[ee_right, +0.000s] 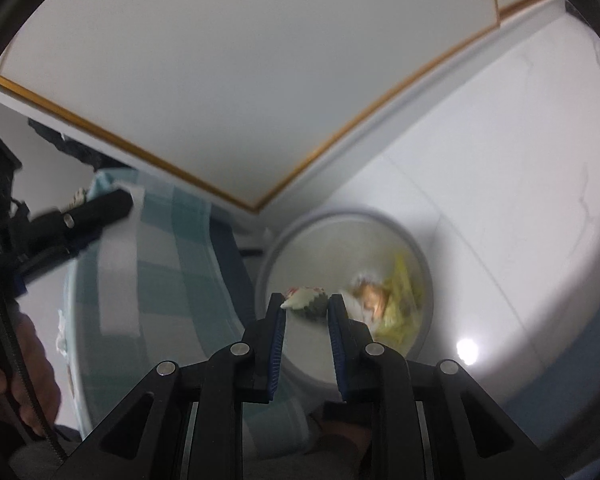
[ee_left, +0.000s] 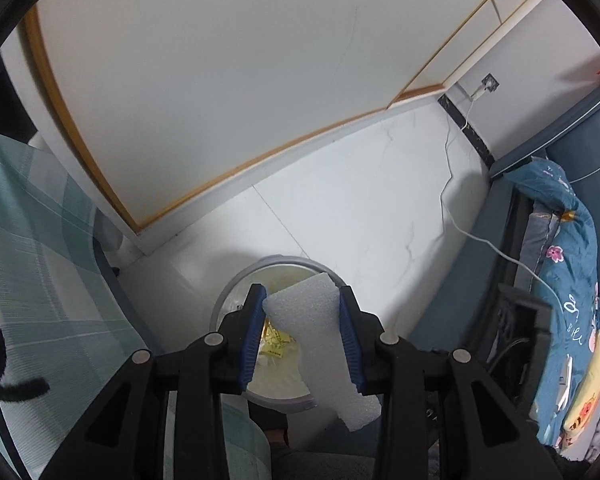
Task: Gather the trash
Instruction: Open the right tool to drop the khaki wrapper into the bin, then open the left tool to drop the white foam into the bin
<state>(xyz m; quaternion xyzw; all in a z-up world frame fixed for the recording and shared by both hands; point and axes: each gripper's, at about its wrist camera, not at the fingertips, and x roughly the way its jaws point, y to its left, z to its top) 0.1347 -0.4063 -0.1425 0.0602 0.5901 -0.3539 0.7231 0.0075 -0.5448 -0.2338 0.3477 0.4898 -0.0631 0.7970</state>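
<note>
Now | left gripper (ee_left: 302, 300) clamps foam strip (ee_left: 320, 340), hiding bin (ee_left: 236, 292) | right gripper (ee_right: 305, 308) parted, blurry

Each claw has black plastic linkage arms joined by round silver pivot screws, and both the left claw (ee_left: 303, 300) and the right claw (ee_right: 305, 306) carry ribbed blue pads (ee_left: 253, 332) on their fingers. A bare-skinned hand (ee_right: 20, 368) (partly hidden) shows beside a black ridged cable (ee_right: 18, 376).
</note>
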